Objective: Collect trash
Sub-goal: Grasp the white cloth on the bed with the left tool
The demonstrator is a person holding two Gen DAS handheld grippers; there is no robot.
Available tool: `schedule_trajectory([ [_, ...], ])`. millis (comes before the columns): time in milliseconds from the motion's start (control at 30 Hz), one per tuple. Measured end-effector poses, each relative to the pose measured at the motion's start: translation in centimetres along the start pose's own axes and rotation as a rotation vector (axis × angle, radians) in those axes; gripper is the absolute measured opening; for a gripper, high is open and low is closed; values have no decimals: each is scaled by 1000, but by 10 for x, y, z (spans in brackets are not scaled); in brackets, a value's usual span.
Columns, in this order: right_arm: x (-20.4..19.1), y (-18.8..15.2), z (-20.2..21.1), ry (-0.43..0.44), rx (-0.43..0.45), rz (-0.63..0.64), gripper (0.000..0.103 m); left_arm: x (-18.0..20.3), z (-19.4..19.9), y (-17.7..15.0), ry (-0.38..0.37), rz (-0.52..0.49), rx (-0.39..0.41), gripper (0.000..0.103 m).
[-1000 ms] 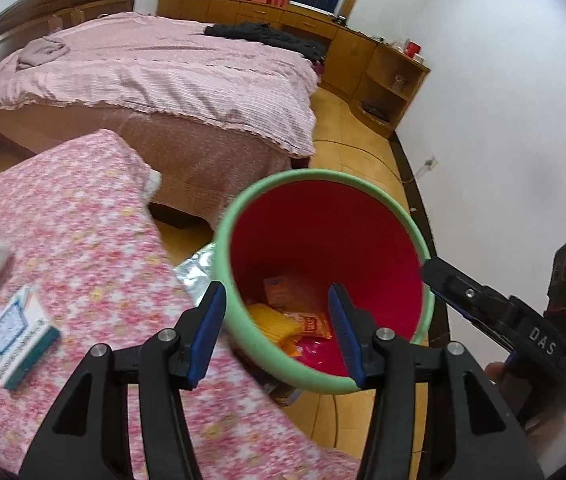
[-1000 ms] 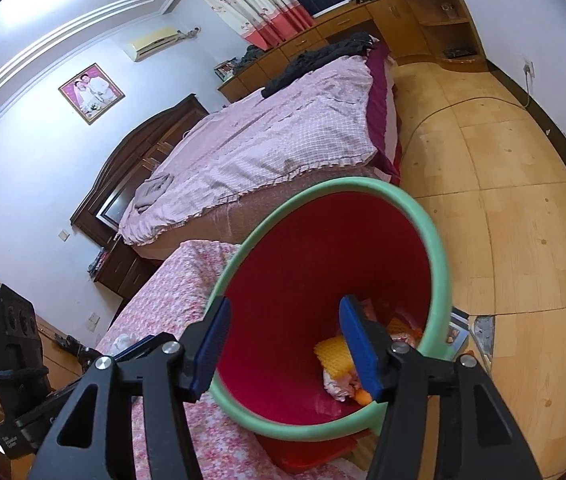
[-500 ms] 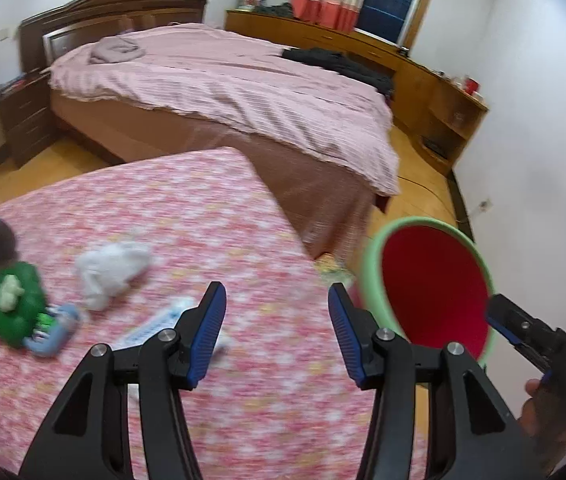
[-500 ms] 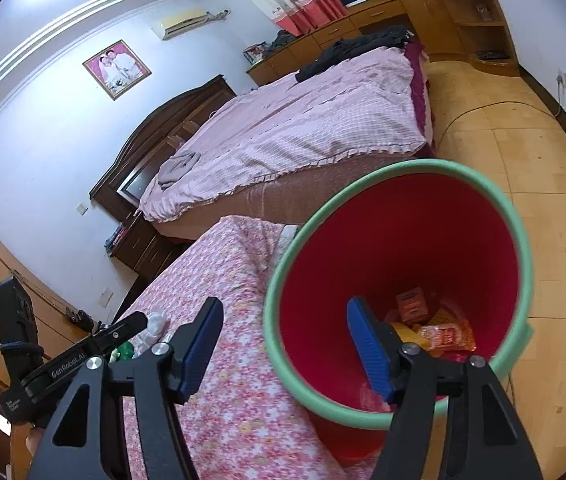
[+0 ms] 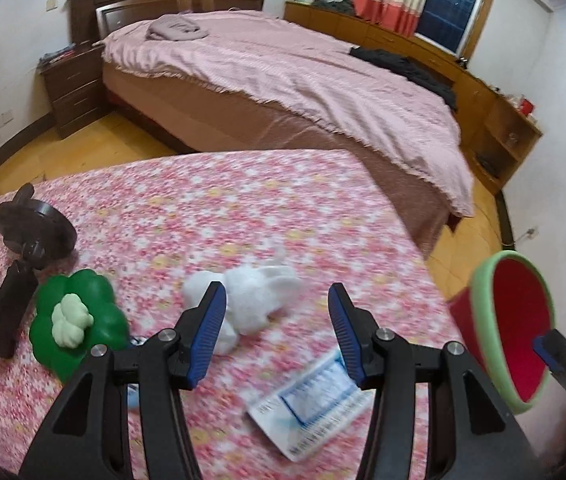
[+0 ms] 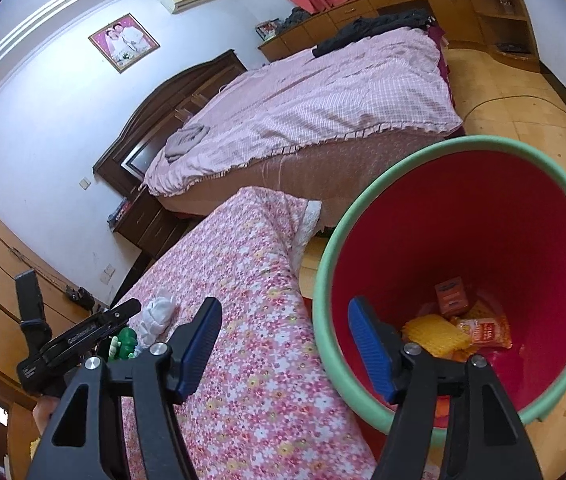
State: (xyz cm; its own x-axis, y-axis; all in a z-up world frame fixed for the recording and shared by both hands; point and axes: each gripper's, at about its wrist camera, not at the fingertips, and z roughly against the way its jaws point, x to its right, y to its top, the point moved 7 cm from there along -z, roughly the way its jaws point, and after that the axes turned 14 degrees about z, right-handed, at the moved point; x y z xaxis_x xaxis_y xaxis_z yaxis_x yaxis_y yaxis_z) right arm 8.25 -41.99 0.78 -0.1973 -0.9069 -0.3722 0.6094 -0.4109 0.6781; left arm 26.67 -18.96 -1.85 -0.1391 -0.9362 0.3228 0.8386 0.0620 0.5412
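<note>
A crumpled white tissue (image 5: 251,300) lies on the floral tablecloth (image 5: 243,216), just beyond my open, empty left gripper (image 5: 277,334). A white and blue packet (image 5: 315,404) lies under its right finger. The red bin with a green rim (image 6: 459,280) stands past the table's right edge and holds orange wrappers (image 6: 459,328). It also shows in the left wrist view (image 5: 519,332). My right gripper (image 6: 283,344) is open, with the bin's rim between its fingers; whether they touch the rim I cannot tell. The tissue shows small in the right wrist view (image 6: 159,312).
A green toy (image 5: 75,320) and black objects (image 5: 23,248) sit at the table's left. A bed with a pink cover (image 5: 303,76) stands beyond the table. Wooden cabinets (image 5: 499,120) line the far wall. The floor is yellow wood (image 6: 523,104).
My left gripper has swung left from above the bin to over the table, now facing the tissue and packet. My right gripper stays at the bin's rim, shifted slightly.
</note>
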Motion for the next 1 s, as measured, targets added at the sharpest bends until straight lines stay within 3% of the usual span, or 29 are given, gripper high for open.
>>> schedule_trajectory([
  [333,2,-2,-22,-5,-46,2,69,-11,-40,1,40,-49,-73,53],
  [433,2,-3,-24,-4,-52,3,69,-12,-47,0,87,-80,-63,53],
  [500,2,-5,-26,-1,-59,0,69,-14,-51,2,106,-71,-63,49],
  [567,1,-6,-27,2,-64,1,69,-19,-51,6,125,-55,-46,32],
  [667,-3,-6,-24,3,-59,11,69,-24,-46,9,90,-13,-49,27],
  [1000,-32,-8,-21,37,-57,57,69,-28,18,-3,-16,54,9,26],
])
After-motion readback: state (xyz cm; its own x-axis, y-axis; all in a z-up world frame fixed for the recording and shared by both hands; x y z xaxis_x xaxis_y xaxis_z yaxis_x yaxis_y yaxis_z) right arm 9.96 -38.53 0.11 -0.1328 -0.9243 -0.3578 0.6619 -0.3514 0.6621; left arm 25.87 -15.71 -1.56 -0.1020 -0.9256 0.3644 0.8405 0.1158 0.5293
